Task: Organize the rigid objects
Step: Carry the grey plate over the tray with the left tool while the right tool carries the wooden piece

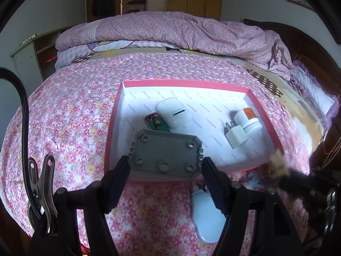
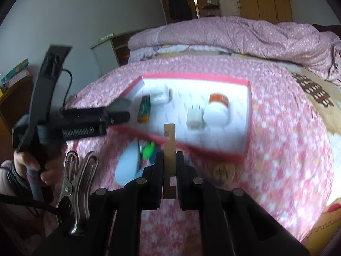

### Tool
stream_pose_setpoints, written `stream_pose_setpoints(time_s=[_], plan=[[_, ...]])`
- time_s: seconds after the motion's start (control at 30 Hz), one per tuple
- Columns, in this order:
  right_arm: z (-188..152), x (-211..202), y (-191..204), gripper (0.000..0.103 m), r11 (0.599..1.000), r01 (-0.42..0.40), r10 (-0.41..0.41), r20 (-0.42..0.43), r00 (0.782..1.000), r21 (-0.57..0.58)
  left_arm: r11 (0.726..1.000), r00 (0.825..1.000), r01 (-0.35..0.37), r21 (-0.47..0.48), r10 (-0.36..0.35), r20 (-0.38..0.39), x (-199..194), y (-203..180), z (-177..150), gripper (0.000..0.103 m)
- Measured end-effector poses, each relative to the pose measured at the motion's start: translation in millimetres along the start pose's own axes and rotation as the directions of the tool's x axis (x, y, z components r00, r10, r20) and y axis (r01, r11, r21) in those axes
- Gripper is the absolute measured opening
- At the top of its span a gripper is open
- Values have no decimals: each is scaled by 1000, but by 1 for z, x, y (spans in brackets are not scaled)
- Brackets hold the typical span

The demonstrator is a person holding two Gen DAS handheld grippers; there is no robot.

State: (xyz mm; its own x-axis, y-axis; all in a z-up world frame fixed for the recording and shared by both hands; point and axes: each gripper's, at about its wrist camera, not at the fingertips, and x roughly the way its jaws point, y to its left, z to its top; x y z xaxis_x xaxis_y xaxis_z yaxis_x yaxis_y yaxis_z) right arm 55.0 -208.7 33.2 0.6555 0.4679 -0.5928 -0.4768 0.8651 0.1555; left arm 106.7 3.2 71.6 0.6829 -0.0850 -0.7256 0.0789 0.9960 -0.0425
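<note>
A pink-rimmed white box (image 1: 266, 115) lies on the floral bedspread, also in the right wrist view (image 2: 248, 115). In it are a white case (image 1: 173, 112), a green circuit board (image 1: 156, 123), a white plug adapter (image 1: 235, 135) and a white bottle with an orange cap (image 1: 248, 117). My left gripper (image 1: 165, 168) is shut on a grey plastic plate (image 1: 165, 154), held over the box's near edge. My right gripper (image 2: 169, 164) is shut on a thin wooden piece (image 2: 169, 149), held upright near the box's front rim. A light blue clip (image 1: 207, 215) lies on the bed before the box.
A folded pink quilt (image 1: 181, 32) lies at the far end of the bed. A round wooden disc (image 2: 222, 171) and small green and blue items (image 2: 149, 149) lie on the bedspread near the box front. A shelf unit (image 1: 32, 59) stands at left.
</note>
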Motion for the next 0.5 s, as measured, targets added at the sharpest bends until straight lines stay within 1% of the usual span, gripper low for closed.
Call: stream_pose_setpoints(time_s=[0.1, 0.23, 0.4, 0.5], plan=[[11, 9, -2, 12, 1000, 19, -19, 11, 1000, -12, 1000, 1000, -14, -18, 13, -7, 8, 2, 3, 72], [20, 28, -13, 12, 999, 23, -23, -5, 1000, 30, 999, 1000, -17, -38, 17, -17, 19, 4, 6, 72], [21, 46, -26, 12, 996, 42, -41, -18, 999, 82, 999, 999, -16, -37, 14, -31, 33, 2, 8, 72], [20, 54, -32, 12, 994, 44, -42, -28, 999, 99, 999, 998, -33, -31, 31, -46, 44, -2, 7, 72]])
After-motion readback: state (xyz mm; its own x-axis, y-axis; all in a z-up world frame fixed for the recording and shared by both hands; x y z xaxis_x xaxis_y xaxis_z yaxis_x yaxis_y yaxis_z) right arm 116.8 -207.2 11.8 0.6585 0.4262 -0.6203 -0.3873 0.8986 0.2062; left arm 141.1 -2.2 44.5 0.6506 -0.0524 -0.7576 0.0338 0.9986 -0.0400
